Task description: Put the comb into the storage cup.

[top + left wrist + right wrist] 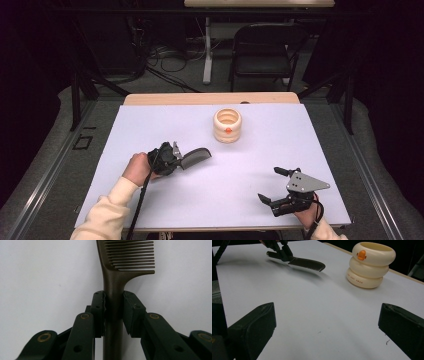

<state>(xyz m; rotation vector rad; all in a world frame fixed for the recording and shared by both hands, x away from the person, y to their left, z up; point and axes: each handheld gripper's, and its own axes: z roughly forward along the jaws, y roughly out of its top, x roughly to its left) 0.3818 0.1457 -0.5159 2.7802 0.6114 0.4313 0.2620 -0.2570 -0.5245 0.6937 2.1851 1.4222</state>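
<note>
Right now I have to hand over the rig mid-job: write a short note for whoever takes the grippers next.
Left gripper: shut on the dark comb, gripping its handle, teeth end held just over the white table.
Right gripper: open, empty, near the front right of the table.
Cream ringed holder: upright, far centre, apart from the comb.
Done: comb gripped.
Left, probably: carry the comb to the holder and put it in.

Lab or recording studio, dark curtained surround, black frame struts (76,95), cables (165,55) strewn on grey floor, folding chair (262,47), desk leg (207,50) behind, white sheet (165,120) over wooden table (210,98)
</note>
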